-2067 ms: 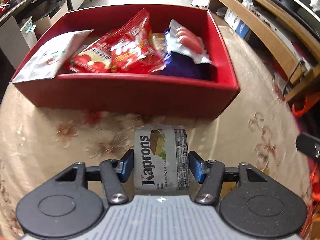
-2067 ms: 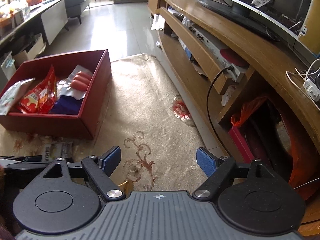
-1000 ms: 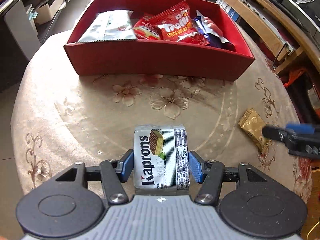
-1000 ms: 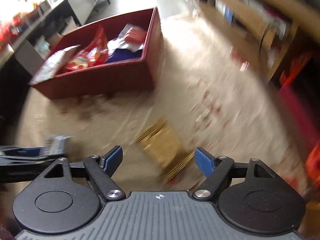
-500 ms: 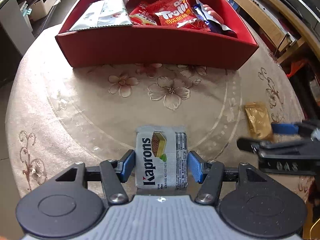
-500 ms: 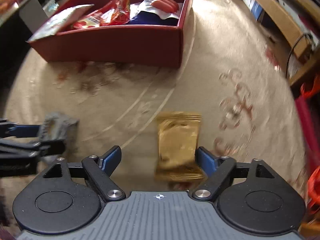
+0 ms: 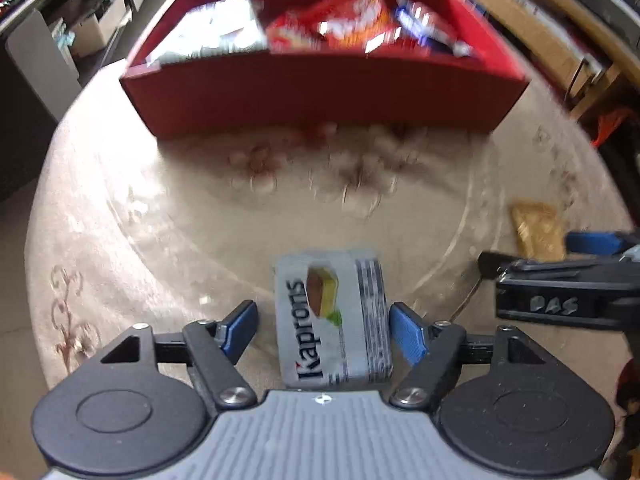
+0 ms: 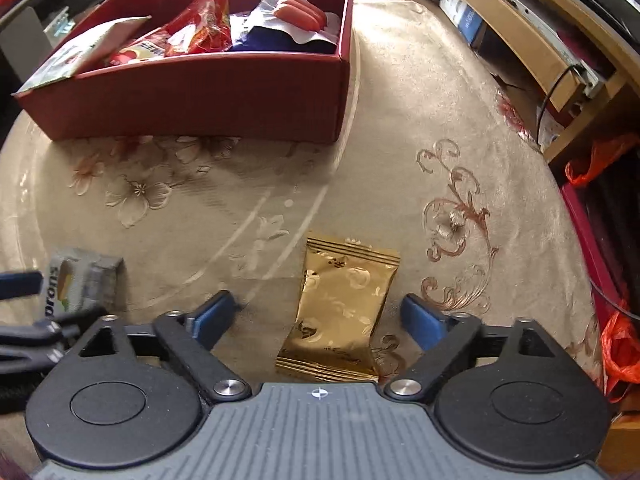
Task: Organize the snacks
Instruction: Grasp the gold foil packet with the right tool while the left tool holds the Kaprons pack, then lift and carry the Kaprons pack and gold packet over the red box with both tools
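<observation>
A silver Kaprons wafer pack [image 7: 334,316] lies on the beige rug between the open fingers of my left gripper [image 7: 322,328]; gaps show on both sides. It also shows in the right wrist view [image 8: 82,278]. A gold snack packet [image 8: 342,306] lies flat between the wide-open fingers of my right gripper [image 8: 320,318], not pinched; it also shows in the left wrist view [image 7: 536,228]. The red box [image 8: 192,96] stands farther ahead, holding several snack packs; the left wrist view shows it blurred [image 7: 320,92].
A round beige flowered rug [image 8: 248,200] covers the floor. A long wooden TV bench [image 8: 520,28] runs along the right. Orange plastic bags [image 8: 618,344] lie at the rug's right edge. Grey furniture and boxes [image 7: 60,40] stand at the left.
My left gripper has opened and let go of the Kaprons pack, which now lies on the rug. My right gripper has come down around the gold packet.
</observation>
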`<state>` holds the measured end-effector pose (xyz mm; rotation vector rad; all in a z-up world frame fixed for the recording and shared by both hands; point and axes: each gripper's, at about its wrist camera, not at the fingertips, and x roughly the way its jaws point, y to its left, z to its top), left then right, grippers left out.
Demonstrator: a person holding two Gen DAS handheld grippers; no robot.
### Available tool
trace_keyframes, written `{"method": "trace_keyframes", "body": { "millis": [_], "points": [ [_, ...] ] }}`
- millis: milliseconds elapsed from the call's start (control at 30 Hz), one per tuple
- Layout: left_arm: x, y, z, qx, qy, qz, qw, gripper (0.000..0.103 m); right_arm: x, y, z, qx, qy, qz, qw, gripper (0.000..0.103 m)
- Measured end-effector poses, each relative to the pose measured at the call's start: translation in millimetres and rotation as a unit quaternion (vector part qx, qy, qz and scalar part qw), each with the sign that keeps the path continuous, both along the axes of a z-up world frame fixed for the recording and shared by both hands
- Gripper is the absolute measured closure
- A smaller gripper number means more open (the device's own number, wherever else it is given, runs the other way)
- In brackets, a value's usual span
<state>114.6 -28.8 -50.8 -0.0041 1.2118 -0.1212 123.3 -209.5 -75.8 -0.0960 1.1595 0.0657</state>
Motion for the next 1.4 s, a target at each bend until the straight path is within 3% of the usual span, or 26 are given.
{"method": "trace_keyframes", "body": {
  "millis": [100, 267, 367, 467, 533, 600, 933, 1400],
  "points": [
    [-3, -8, -1, 0.022, -0.009, -0.016, 0.9996, 0.033, -1, -1, -3, 0.001, 0.015, 0.011, 1.000, 0.000],
    [-2, -6, -1, 0.015, -0.008, -0.008, 0.9998, 0.033, -6, -1, -5, 0.001, 0.010, 0.013, 1.000, 0.000],
    [-4, -6, 2, 0.022, -0.010, -0.008, 0.9997, 0.040, -13, 2, -1, -0.005, 0.002, 0.021, 1.000, 0.006],
    [-7, -6, 3, 0.024, -0.013, -0.012, 0.9996, 0.049, -27, 9, 9, 0.001, -0.005, 0.033, 0.999, 0.029],
    [-9, -4, 5, 0.014, -0.008, -0.010, 0.9998, 0.050, -36, 13, 15, 0.002, -0.009, 0.034, 0.999, 0.047],
    [-12, 1, 5, 0.007, -0.003, -0.003, 1.0000, 0.050, -44, 17, 19, 0.000, -0.011, 0.032, 0.999, 0.056],
    [-31, 1, 8, 0.003, -0.005, -0.008, 1.0000, 0.050, -79, 32, 28, -0.001, -0.019, 0.053, 0.998, 0.057],
    [-30, -8, 3, 0.024, -0.011, -0.024, 0.9994, 0.049, -71, 36, 17, -0.006, -0.013, 0.067, 0.998, 0.053]
  ]
}}
